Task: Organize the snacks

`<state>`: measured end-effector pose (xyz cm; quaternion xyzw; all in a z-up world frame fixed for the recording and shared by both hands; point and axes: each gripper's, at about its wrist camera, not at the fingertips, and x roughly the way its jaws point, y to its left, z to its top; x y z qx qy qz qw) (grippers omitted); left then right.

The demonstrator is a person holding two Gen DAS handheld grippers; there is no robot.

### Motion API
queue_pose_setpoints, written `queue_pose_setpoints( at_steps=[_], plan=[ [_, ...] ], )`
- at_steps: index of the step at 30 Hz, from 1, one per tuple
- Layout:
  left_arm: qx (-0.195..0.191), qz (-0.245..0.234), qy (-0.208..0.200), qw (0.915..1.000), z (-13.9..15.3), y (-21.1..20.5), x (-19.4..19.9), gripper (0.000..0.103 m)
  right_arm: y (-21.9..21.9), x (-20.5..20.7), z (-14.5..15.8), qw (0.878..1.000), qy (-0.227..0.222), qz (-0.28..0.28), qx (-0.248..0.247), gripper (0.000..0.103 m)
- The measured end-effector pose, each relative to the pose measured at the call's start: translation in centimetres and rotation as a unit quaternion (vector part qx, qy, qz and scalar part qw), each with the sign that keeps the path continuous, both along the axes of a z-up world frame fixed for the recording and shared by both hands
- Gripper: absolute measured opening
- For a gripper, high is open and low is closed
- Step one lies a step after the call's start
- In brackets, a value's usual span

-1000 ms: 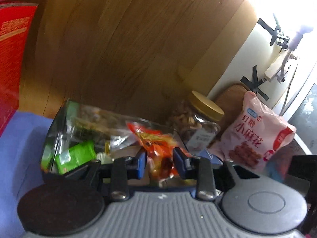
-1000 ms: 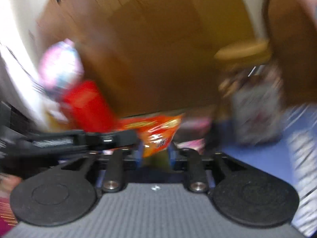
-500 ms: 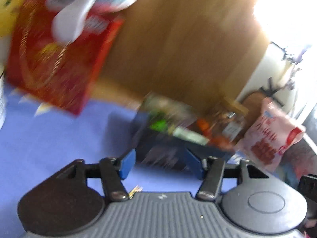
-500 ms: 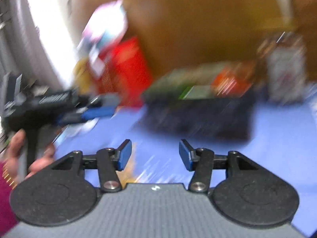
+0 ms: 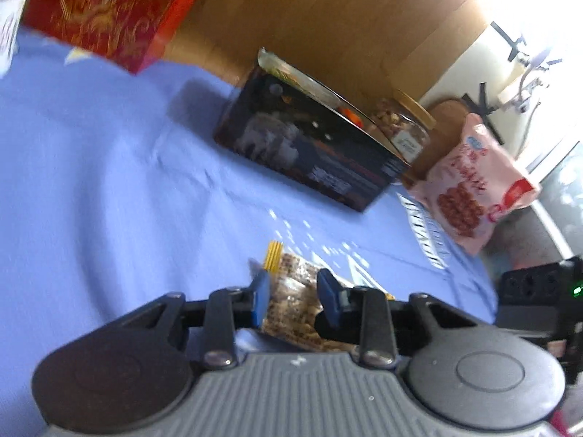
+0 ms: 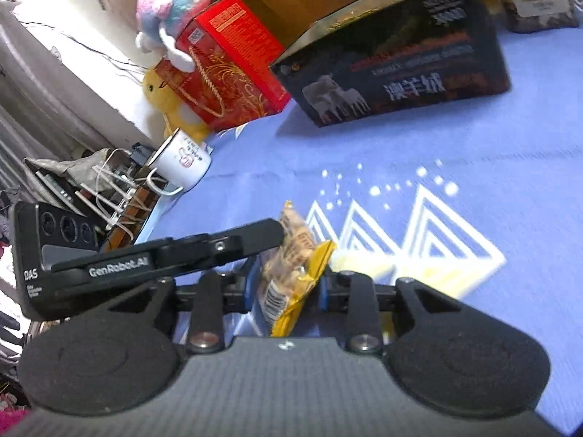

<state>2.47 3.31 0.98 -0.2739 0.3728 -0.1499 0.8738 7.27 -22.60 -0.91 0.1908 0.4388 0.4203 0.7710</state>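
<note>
A small snack packet [image 5: 288, 273], clear with yellow ends and brown pieces inside, is held just above the blue cloth [image 5: 109, 182]. My left gripper [image 5: 295, 296] is shut on it, one blue pad on each side. In the right wrist view the same packet [image 6: 291, 255] stands between the pads of my right gripper [image 6: 287, 289]. Those jaws are closing; the yellow edge reaches the right pad and a thin gap shows at the left pad. My left gripper [image 6: 277, 233] comes in from the left onto the packet's top. The open black box [image 5: 309, 153] with snacks inside lies farther back.
A red box [image 6: 233, 58] with a plush toy [image 6: 171, 0] on it stands at the back left, and a white mug [image 6: 182, 160] sits at the cloth's left edge. A nut jar [image 5: 404, 127] and a pink snack bag [image 5: 470, 185] stand right of the black box [image 6: 400, 73].
Both grippers held an orange packet over the black box, opened, drew back and sank to the cloth. The left has now shut on the yellow packet and the right has narrowed around it.
</note>
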Motion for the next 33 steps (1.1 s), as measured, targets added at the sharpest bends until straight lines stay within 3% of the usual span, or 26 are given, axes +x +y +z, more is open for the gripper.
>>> queue_pose_setpoints(
  at_steps=[4,9,13,16,21,23,28,31,33],
  plan=[
    [-0.027,-0.017,0.005,0.9995,-0.4,-0.5,-1.9,0.027,-1.2,-1.6,-0.1,1.0,-0.022,0.011,0.003,0.036],
    [-0.02,0.006,-0.009,0.9997,0.9,0.9,-2.9,0.028,-3.3,-2.8,0.2,0.998,-0.056,-0.022,-0.008,0.041],
    [-0.03,0.012,-0.013,0.9994,1.5,2.1,-2.9,0.034,-4.5,-2.9,0.2,0.998,-0.057,-0.037,-0.001,0.042],
    [-0.028,0.004,-0.011,0.9995,1.5,1.6,-2.6,0.045,-4.6,-3.1,0.0,0.998,-0.057,-0.03,0.001,0.045],
    [-0.023,-0.036,-0.006,0.9991,0.9,-0.8,-1.0,0.056,-4.4,-3.5,-0.1,0.997,-0.079,-0.021,-0.014,0.048],
    [-0.019,-0.051,0.004,0.9985,0.4,-1.8,-0.4,0.056,-4.1,-3.3,-0.2,0.996,-0.085,-0.023,-0.015,0.043],
    [-0.03,-0.049,0.001,0.9984,-0.2,-1.9,-0.2,0.068,-2.4,-3.4,0.4,0.982,-0.175,0.014,-0.065,0.038],
    [-0.041,-0.046,0.003,0.9981,-0.3,-1.5,-0.2,0.069,-1.5,-2.7,0.6,0.972,-0.212,-0.005,-0.105,0.044],
    [-0.043,-0.046,0.004,0.998,-0.3,-1.3,-0.2,0.069,-1.9,-2.1,0.4,0.971,-0.211,-0.03,-0.11,0.049]
  ],
)
